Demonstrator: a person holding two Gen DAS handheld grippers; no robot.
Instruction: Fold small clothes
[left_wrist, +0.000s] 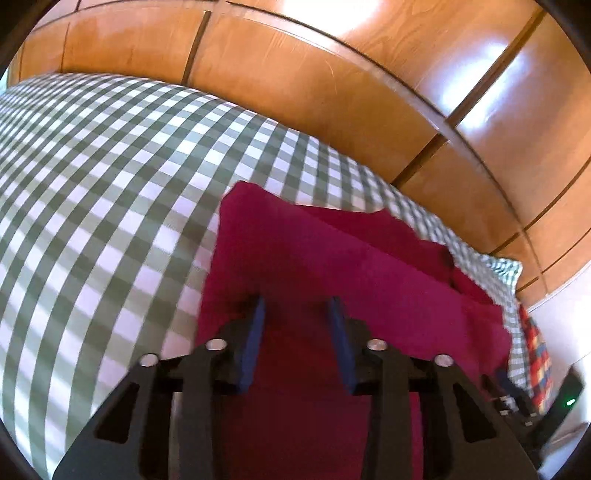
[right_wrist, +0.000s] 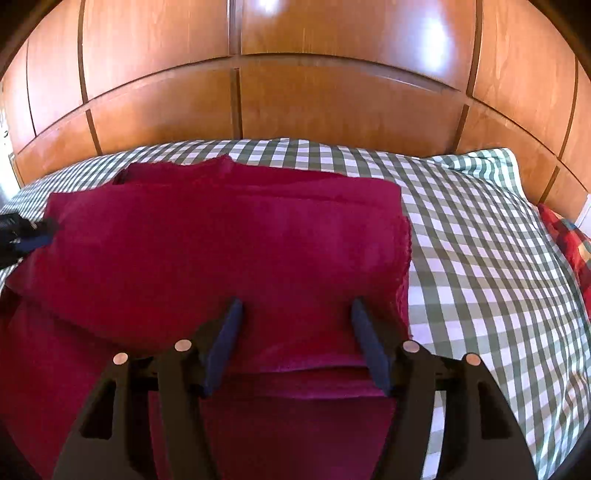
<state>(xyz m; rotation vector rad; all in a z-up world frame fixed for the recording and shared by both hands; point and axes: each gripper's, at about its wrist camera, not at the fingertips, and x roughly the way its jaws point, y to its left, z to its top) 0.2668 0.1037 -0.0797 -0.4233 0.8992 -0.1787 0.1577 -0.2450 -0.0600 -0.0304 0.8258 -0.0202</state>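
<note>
A dark red garment (left_wrist: 332, 258) lies folded in layers on a green-and-white checked sheet (left_wrist: 110, 184). My left gripper (left_wrist: 297, 301) hangs over the garment's left part with its blue pads apart and nothing pinched between them. In the right wrist view the same garment (right_wrist: 221, 240) spreads across the sheet (right_wrist: 480, 258), with a folded flap on top. My right gripper (right_wrist: 296, 302) stands open over the garment close to its right edge, nothing between its fingers. The left gripper's tips (right_wrist: 37, 230) show at the garment's left edge.
Wooden wardrobe doors (right_wrist: 295, 92) rise just behind the bed. A red, blue and yellow plaid cloth (right_wrist: 569, 236) lies past the sheet's right corner. A dark device with a green light (left_wrist: 569, 400) sits at the far right. Bare checked sheet extends left and right of the garment.
</note>
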